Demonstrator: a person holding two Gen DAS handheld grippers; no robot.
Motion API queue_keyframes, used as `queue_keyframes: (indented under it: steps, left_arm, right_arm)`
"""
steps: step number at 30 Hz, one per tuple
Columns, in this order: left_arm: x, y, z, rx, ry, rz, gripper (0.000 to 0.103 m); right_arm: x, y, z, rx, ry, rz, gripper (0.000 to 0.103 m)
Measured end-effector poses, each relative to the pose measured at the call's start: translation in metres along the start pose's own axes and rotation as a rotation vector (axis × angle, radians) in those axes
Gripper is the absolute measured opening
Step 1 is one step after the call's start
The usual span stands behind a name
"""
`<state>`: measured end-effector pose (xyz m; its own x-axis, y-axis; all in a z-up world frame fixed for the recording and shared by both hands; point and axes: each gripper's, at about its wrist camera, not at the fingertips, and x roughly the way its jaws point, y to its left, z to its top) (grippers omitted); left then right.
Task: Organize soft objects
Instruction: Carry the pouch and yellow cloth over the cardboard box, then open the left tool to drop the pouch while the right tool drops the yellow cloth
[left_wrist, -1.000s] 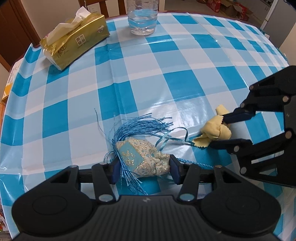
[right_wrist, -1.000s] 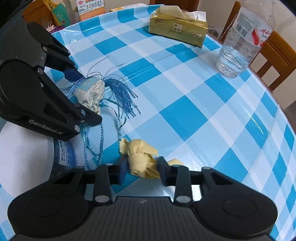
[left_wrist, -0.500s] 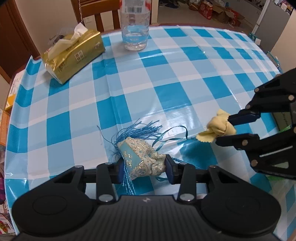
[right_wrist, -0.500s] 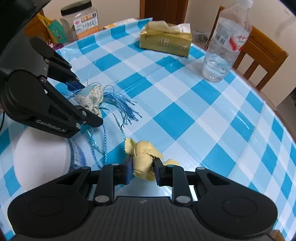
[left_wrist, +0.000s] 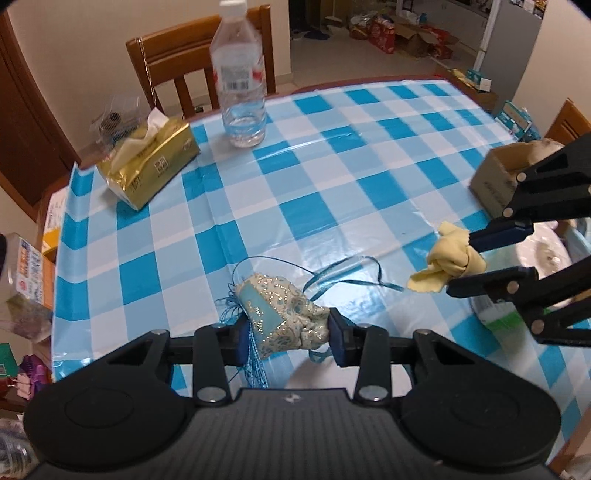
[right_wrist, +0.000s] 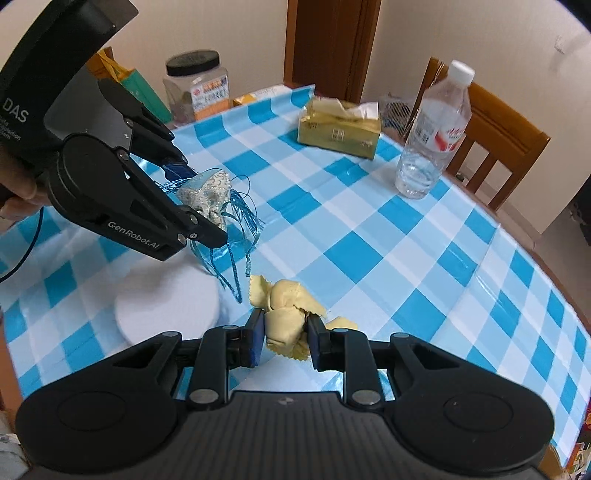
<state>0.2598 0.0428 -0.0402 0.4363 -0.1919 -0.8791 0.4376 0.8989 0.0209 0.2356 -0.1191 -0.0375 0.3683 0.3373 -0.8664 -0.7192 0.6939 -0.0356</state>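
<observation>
Since the earlier frames both tongs have risen off the checked tablecloth (left_wrist: 332, 177), each carrying its load. The left gripper (left_wrist: 286, 338) has just been closing and now pinches the brocade pouch (left_wrist: 284, 317) between its blue pads, the pouch's blue tassel threads (right_wrist: 236, 236) dangling free instead of lying spread on the cloth. The right gripper (right_wrist: 285, 334) is clamped narrow on the knotted yellow cloth (right_wrist: 286, 314), which sits squarely between its fingertips, clear of the table. The two bundles hang near each other, apart. Far across the table stand a water bottle (left_wrist: 242, 77) and, to its left in the left wrist view, a gold tissue pack (left_wrist: 147, 162).
</observation>
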Motion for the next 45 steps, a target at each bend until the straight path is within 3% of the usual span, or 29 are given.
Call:
queue_keyframes:
  steps: [10,21,30,40,42,45]
  left_arm:
    - [-0.069,-0.034,-0.019,0.102,-0.063,-0.028,0.038]
    - [-0.094,-0.109,-0.026,0.337,-0.078,-0.187,0.038]
    - [-0.091,-0.183,0.007,0.470,-0.146,-0.299,0.038]
    - [-0.078,-0.245,0.062,0.476,-0.213,-0.310,0.038]
    - [-0.073,-0.254,0.075,0.460,-0.217,-0.307,0.038]
    - [-0.060,-0.267,0.095,0.436,-0.216,-0.298,0.038]
  right_arm:
    - [-0.063,0.029,-0.030,0.033,-0.042,-0.023,0.028]
    - [-0.114,0.045,-0.092,0.199,-0.032,-0.108,0.028]
    - [-0.158,0.015,-0.155,0.389,-0.017,-0.274,0.029]
    - [-0.167,-0.054,-0.197,0.454,-0.020,-0.379,0.030]
    - [-0.160,-0.067,-0.201,0.441,-0.021,-0.388,0.035]
    - [-0.148,-0.087,-0.209,0.445,-0.028,-0.377,0.069]
